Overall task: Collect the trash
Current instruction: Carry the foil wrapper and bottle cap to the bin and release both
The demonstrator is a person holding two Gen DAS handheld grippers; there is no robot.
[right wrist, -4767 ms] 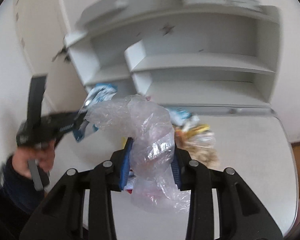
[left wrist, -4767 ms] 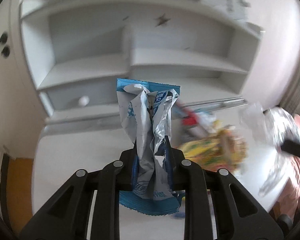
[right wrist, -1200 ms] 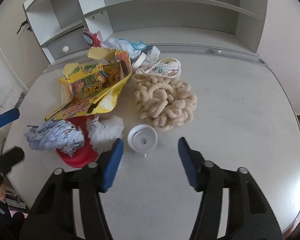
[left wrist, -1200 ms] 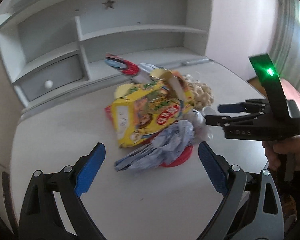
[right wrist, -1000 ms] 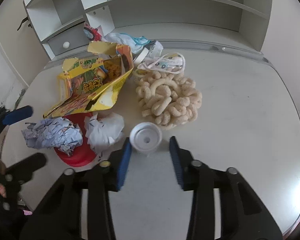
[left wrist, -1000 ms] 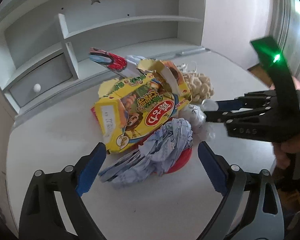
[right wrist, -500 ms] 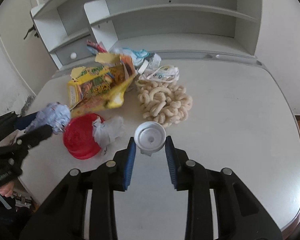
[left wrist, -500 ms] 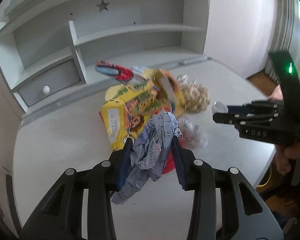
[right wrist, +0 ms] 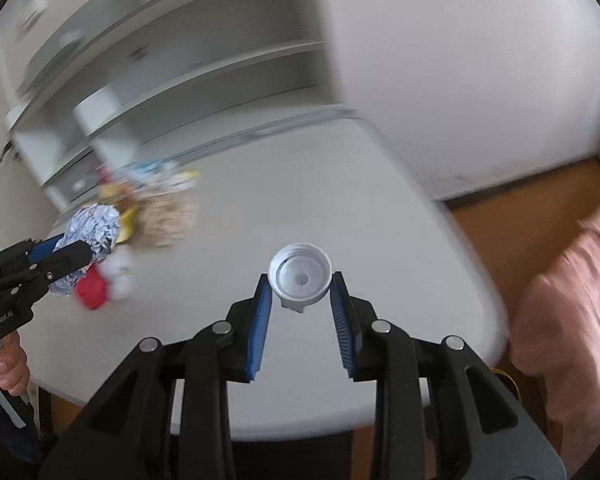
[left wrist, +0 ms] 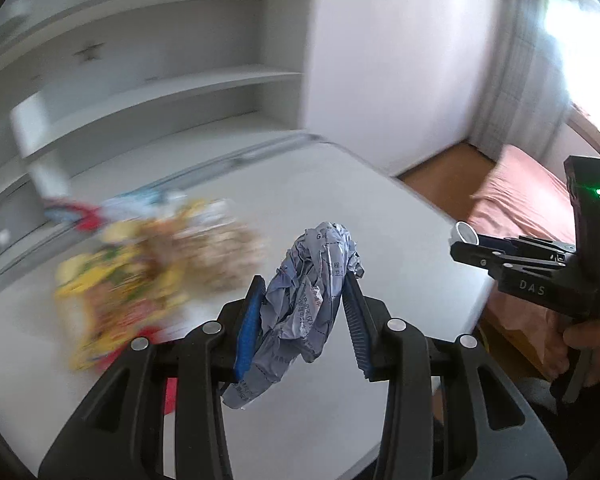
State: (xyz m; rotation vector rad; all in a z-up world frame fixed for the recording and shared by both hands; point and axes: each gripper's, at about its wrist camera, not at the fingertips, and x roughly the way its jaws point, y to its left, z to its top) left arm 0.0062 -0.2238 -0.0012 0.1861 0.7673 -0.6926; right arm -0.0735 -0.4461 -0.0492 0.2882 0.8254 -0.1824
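Home bedroom: white shelf desk, pink bed

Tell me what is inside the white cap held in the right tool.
The white cap faces the camera with its open side. Inside shows a bare pale floor with a small round nub at the centre and nothing else. Its outer top and the stub below it are mostly hidden.
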